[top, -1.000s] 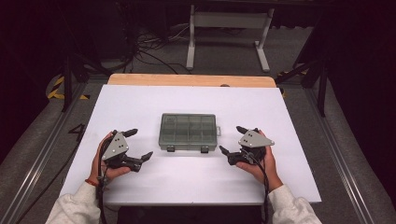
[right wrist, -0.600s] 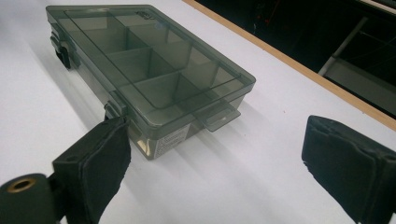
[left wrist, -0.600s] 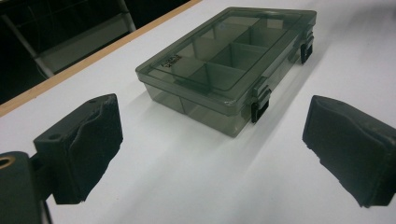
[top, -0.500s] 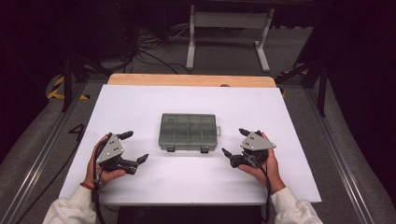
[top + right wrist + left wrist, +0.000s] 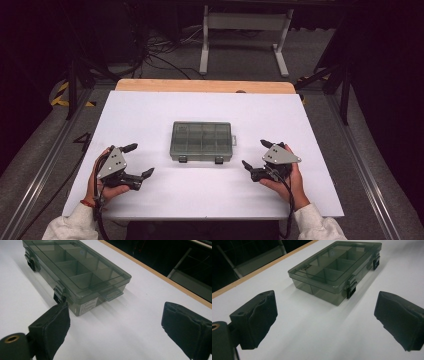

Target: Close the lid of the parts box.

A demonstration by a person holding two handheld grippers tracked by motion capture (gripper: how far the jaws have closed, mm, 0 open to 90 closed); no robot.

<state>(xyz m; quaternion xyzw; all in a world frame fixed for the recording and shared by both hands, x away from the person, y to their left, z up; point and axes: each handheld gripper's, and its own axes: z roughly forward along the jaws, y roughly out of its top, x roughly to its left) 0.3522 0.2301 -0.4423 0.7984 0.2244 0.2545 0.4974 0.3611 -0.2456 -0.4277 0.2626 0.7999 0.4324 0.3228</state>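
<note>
Smoky plastic box [image 5: 202, 140] shut, grippers apart

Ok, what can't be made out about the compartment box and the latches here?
- Box contents: high view too small, and the tinted lid dims the gripper views; compartments look empty, not certain.
- Latches: whether snapped shut, too small to tell.
- Label on the end wall: print too small.
- Box's far corner: cut off by right gripper view's top edge.

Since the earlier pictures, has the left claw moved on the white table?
Yes. The left claw has drawn back toward the person's edge of the white table, farther from the grey transparent plastic compartment box, which stayed put.
</note>
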